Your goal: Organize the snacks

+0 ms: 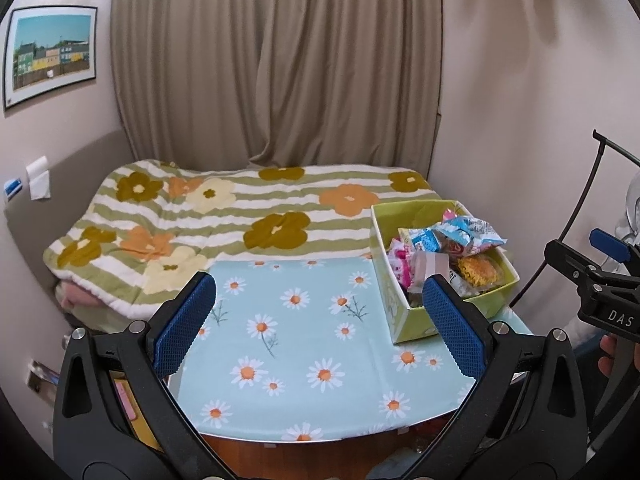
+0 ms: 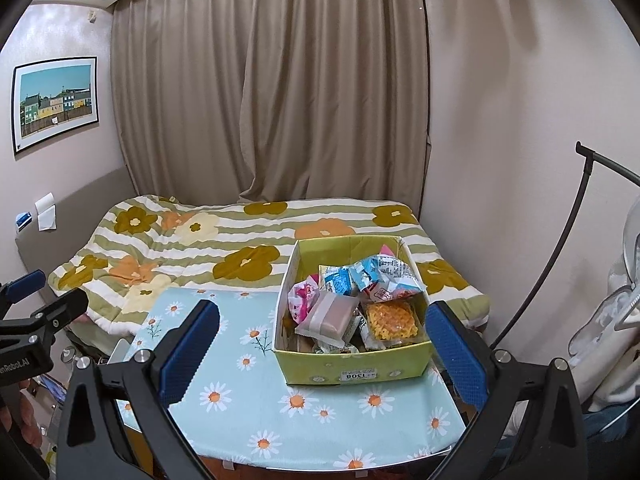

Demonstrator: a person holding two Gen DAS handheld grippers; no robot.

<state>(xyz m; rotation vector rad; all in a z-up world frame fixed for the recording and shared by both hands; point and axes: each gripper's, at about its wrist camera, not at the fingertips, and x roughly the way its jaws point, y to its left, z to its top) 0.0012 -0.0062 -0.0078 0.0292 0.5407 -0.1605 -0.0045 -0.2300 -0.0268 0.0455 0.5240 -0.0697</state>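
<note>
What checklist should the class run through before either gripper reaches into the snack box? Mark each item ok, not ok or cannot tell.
1. Left gripper open and empty: ok.
2. Right gripper open and empty: ok.
3. Box upright on the tablecloth: ok.
4. Snacks visible from above, such as the yellow noodle pack: ok.
5. Bare cloth left of the box for sorting: ok.
6. Number of snacks buried beneath: cannot tell.

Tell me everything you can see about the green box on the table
The green box looks like open-topped cardboard, yellow-green with small daisy prints and a white label on its front. It stands upright on the daisy tablecloth, toward the table's right side, heaped with wrapped snacks. Neither gripper touches it.
</note>
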